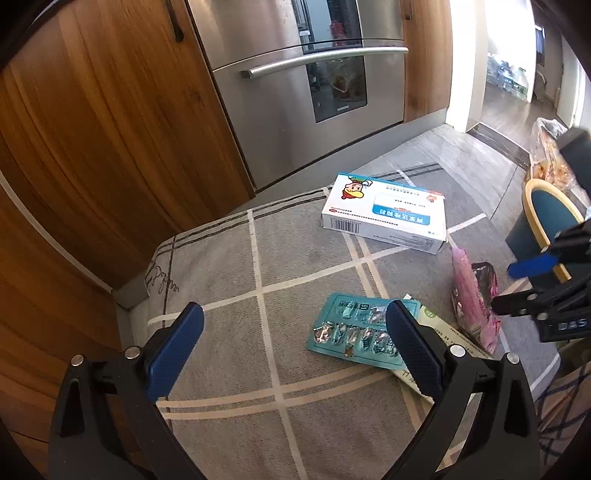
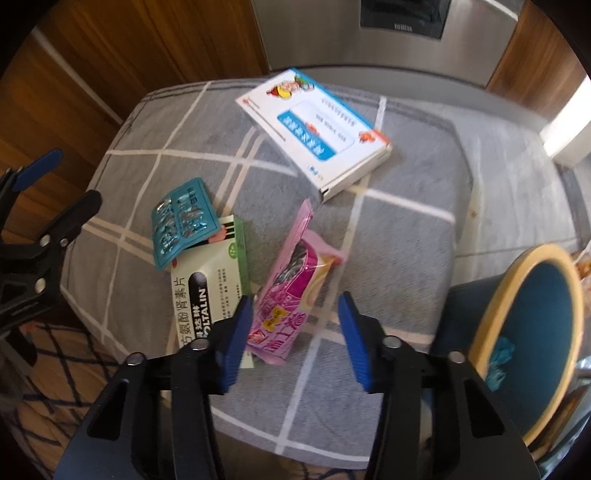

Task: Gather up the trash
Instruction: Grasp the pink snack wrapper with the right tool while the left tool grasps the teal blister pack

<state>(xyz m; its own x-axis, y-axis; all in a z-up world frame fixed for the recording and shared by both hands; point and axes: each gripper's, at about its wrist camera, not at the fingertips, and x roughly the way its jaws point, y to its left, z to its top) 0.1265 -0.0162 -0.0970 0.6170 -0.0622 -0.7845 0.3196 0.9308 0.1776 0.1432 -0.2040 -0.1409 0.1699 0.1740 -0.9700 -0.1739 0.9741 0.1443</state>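
The medicine box point(image 2: 314, 129) lay on the mat point(image 2: 406, 206), at its far side near the oven point(image 2: 369, 33). Nearer than the box, the snack wrapper point(image 2: 291, 288) lay just right of the flat carton point(image 2: 210, 284). The blister pack point(image 2: 183, 221) rested partly on that carton. The bin point(image 2: 532, 339) stood right of the mat

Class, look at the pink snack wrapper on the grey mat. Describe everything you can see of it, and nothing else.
The pink snack wrapper is a long, glossy packet, apparently plastic film, crinkled and flattened, with printed characters and a dark picture panel. It lies flat on the grey checked mat, one narrow end pointing toward the white medicine box, the other near the open right gripper, whose fingers sit above it without visibly gripping. Its left edge seems to meet the green-and-white box. The left wrist view shows it the same.
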